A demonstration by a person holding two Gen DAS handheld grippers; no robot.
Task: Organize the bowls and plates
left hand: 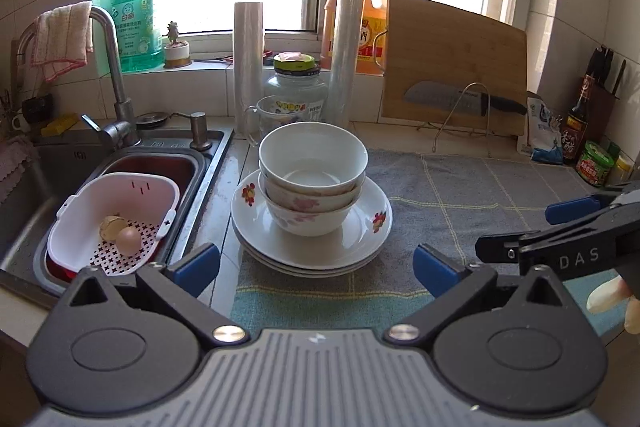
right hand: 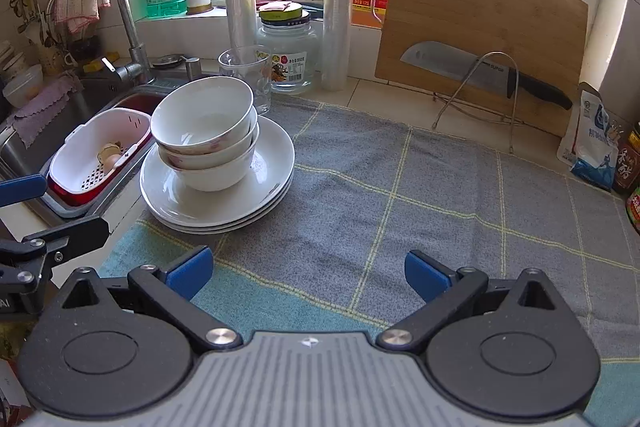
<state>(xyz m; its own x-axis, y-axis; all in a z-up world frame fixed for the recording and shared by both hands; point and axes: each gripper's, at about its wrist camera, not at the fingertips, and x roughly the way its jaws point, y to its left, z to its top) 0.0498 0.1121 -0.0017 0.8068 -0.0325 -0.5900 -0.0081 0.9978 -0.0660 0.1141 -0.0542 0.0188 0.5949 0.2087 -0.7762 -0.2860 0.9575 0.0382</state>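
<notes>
open fingers (left hand: 316, 269), bowl stack (left hand: 313, 179) just beyond

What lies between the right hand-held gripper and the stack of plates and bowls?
Only bare checked cloth lies between the open right hand-held gripper and the stack of plates and bowls; the right wrist view shows it.

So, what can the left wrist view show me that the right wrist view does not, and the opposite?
Only the left wrist view: fingertips of a hand at the right edge and the pump dispenser whole.
Only the right wrist view: more of the grey checked cloth to the right of the dishes.
Both: three stacked bowls on stacked plates, the basket in the sink, cutting board.
</notes>
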